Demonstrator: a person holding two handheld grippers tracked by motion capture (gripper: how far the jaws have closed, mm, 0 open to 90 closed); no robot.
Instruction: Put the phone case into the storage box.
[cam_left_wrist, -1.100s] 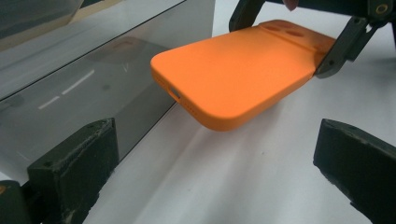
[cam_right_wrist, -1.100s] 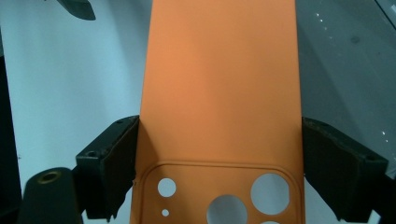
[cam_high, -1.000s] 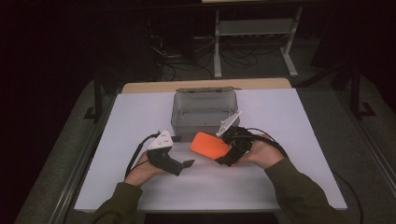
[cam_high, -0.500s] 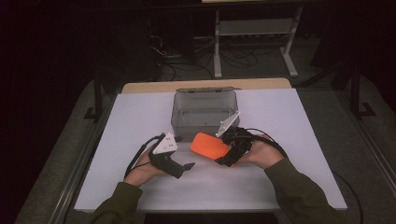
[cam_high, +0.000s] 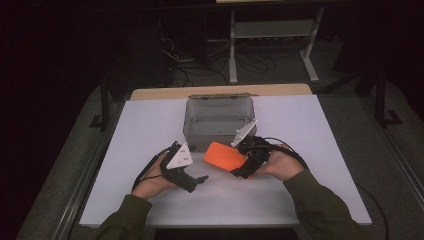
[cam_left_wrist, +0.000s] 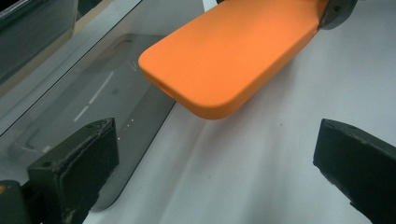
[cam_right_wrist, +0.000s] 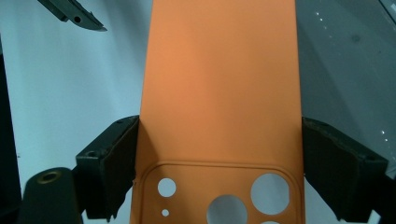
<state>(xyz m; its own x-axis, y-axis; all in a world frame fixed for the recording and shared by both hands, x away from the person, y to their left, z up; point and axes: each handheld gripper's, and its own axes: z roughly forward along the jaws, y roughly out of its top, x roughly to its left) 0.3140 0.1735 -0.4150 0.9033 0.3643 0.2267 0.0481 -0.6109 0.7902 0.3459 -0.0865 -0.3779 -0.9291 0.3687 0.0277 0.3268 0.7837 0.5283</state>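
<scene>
Right gripper clamps orange case by its camera-hole end, above worktop near bin. Left gripper released, empty. Case's clamped end partly hidden in high view.

In the right gripper view, the bottom edge cut off the camera cut-outs of the flat orange silicone phone case. In the left gripper view, its far end ran past the top edge. The clear plastic box kept its contents indiscernible.
</scene>
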